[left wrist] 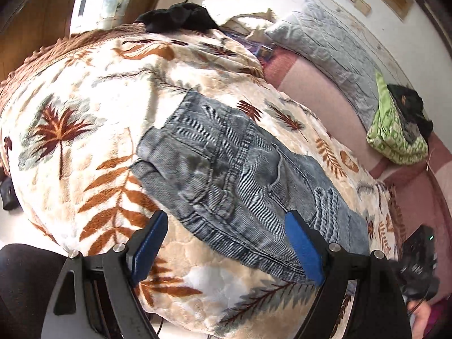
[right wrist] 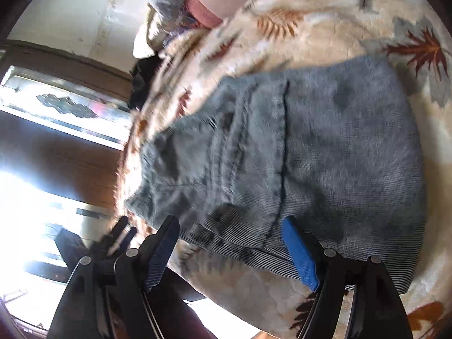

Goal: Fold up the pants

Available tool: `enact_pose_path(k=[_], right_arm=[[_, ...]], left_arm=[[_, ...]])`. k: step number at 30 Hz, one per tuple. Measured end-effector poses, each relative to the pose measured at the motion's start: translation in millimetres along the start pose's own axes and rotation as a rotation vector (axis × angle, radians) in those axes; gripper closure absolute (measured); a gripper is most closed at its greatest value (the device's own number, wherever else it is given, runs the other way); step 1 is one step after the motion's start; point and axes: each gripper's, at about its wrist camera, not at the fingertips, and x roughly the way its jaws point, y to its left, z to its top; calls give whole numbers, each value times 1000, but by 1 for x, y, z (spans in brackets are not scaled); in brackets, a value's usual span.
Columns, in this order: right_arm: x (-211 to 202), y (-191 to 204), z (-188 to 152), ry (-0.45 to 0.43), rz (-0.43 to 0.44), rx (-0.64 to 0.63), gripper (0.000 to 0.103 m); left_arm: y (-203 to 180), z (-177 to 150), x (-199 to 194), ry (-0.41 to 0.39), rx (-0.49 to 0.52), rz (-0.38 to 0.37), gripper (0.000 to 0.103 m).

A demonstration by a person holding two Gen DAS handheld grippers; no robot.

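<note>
Leaf-print blanket (left wrist: pixel 84 118) covers the bed, with the jeans (left wrist: pixel 240 175) lying folded into a compact bundle. Both the left gripper (left wrist: pixel 226 243) and right gripper (right wrist: pixel 230 248) hover spread wide, holding nothing. Looks nearly done; next probably 1 last fold or smoothing.

A plush cream blanket (left wrist: pixel 118 90) printed with rust and grey leaves covered the bed. At twelve o'clock a black garment (left wrist: pixel 178 17) lay bunched on it. Toward two o'clock sat a grey quilted pillow (left wrist: pixel 330 50), and at three o'clock a green patterned cloth (left wrist: pixel 392 135) rested against the pink sheet (left wrist: pixel 316 90).
</note>
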Motion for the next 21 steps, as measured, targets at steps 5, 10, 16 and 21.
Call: enact_pose_path(k=[5, 10, 16, 21], right_arm=[[-13, 36, 4, -63, -40, -100, 25], [-12, 73, 6, -72, -72, -201, 25], [16, 89, 5, -32, -54, -216, 25], [18, 92, 10, -53, -39, -203, 25]], left_arm=[[42, 7, 8, 36, -189, -55, 18], [75, 13, 25, 79, -398, -207, 18], [88, 24, 32, 72, -495, -281, 18], [90, 32, 40, 62, -502, -272, 19]])
